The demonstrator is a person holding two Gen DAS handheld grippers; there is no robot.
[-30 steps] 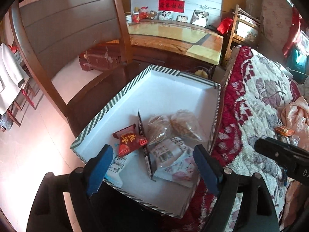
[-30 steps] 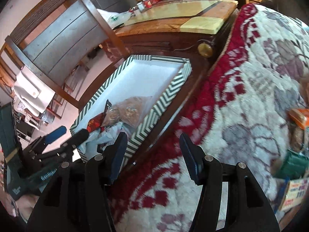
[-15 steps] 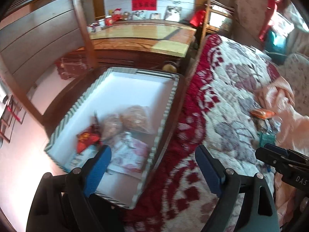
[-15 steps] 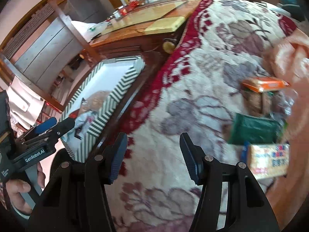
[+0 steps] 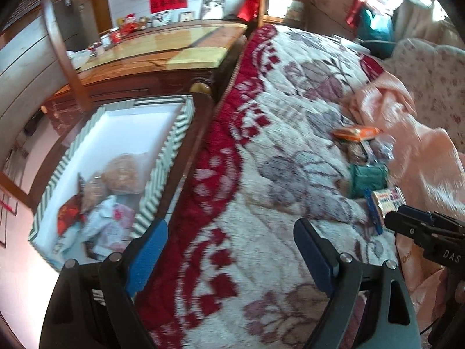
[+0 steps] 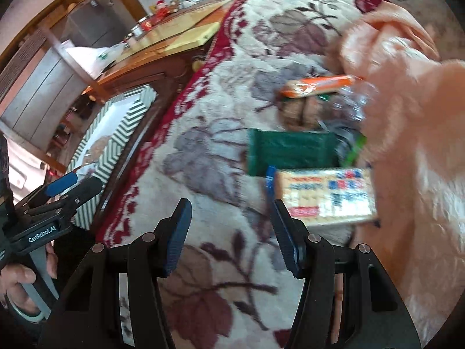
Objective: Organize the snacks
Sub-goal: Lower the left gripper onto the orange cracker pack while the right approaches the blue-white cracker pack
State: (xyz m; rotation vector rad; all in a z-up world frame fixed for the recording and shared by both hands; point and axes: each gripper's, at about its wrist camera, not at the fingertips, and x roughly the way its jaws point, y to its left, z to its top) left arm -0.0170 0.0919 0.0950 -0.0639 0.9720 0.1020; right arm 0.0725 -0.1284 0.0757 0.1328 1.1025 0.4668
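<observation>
While both jaws stand apart with nothing between them, your right hand-held gripper (image 6: 229, 234) is nearer the cracker packet (image 6: 325, 193), just ahead-right on the bed blanket (image 6: 203, 151), long axis crosswise; left hand-held gripper (image 5: 229, 257) trails, striped tray (image 5: 162, 157) behind-left.

Both cams ride on the tongs and look steeply down along their fingers at the red-and-cream floral bed blanket (image 5: 261, 151). Left one sits further left, so the green-and-white striped cardboard box (image 5: 162, 157) is near. Right one is close over the green snack packet (image 6: 290, 151). Both views share the blanket, box (image 6: 122, 139) and packet (image 5: 367, 180).
</observation>
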